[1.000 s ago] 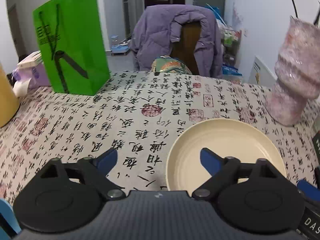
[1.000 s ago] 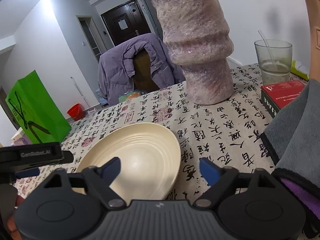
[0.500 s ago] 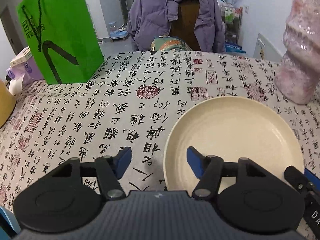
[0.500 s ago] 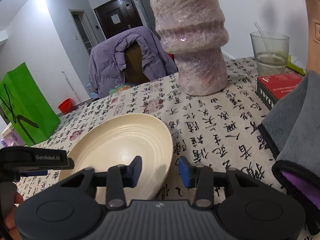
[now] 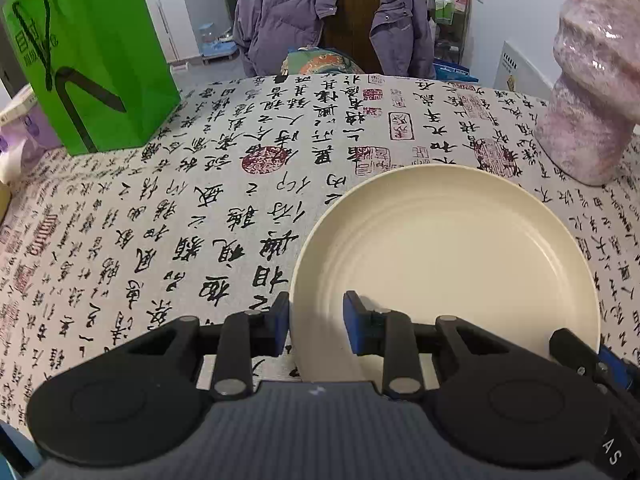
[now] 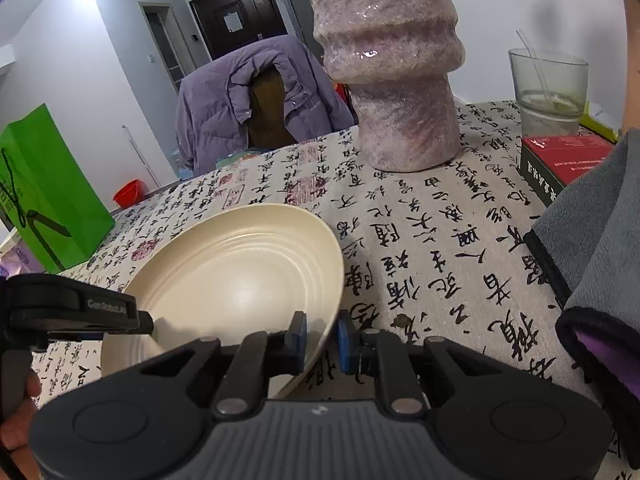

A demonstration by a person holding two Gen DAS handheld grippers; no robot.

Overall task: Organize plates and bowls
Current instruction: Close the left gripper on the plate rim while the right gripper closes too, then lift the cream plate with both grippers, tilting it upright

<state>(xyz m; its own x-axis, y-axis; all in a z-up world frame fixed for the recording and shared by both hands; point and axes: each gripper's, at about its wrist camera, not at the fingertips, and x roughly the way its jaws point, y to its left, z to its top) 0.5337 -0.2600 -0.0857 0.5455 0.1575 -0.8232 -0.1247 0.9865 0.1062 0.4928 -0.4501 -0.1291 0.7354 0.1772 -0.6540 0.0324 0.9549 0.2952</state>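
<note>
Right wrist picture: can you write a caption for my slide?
Right gripper jaws straddle the rim of the cream plate on the calligraphy tablecloth, pink vase behind.

One plate (image 5: 444,256) is lying on the tabletop (image 5: 200,208); no second plate or bowl is showing in either view. Two grippers are showing, the left (image 5: 316,322) and the right (image 6: 322,338), each with two blue-tipped fingers (image 5: 354,320), four in all. One green bag (image 5: 88,52) is standing at the far left. One pink vase (image 6: 392,64) is standing at the far right. One glass (image 6: 550,88) is standing behind one red box (image 6: 560,160). One grey cloth (image 6: 600,248) is lying at the right edge. One chair (image 5: 348,36) is carrying one purple jacket (image 5: 276,20).
</note>
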